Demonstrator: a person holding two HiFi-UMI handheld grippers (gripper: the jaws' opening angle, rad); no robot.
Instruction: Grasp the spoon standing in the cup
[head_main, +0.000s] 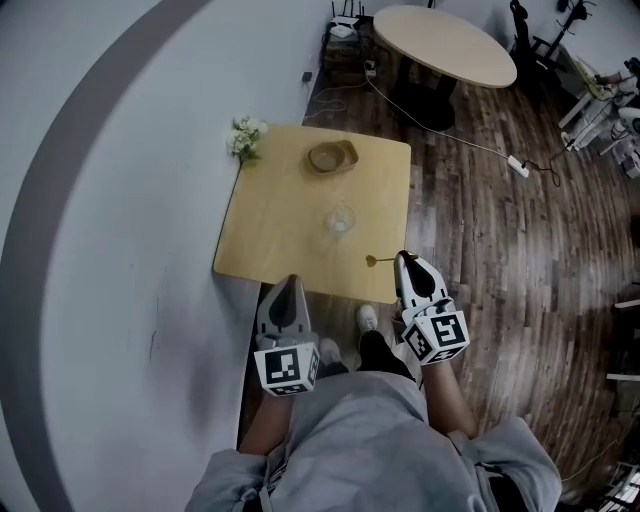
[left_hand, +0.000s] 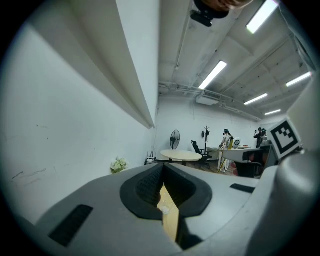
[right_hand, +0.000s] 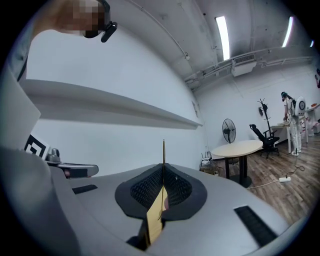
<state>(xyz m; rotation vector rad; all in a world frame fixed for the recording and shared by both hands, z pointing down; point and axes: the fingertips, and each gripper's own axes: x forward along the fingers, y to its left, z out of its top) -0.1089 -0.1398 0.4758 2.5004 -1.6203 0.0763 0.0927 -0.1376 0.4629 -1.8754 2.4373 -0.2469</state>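
Note:
My right gripper (head_main: 404, 258) is shut on a thin golden spoon (head_main: 375, 260) over the near right edge of the wooden table (head_main: 270, 230). The spoon sticks out leftward from the jaw tips, clear of the cup. In the right gripper view its handle (right_hand: 163, 152) rises straight up from between the closed jaws. The clear glass cup (head_main: 340, 218) stands empty near the table's middle, a little beyond and left of the right gripper. My left gripper (head_main: 290, 282) hovers at the table's near edge, shut with nothing in it.
A tan bowl (head_main: 332, 156) sits at the far side of the table, and a small bunch of white flowers (head_main: 245, 137) at its far left corner by the white wall. A round table (head_main: 445, 45) stands further off on the wooden floor. People stand far off (right_hand: 292, 117).

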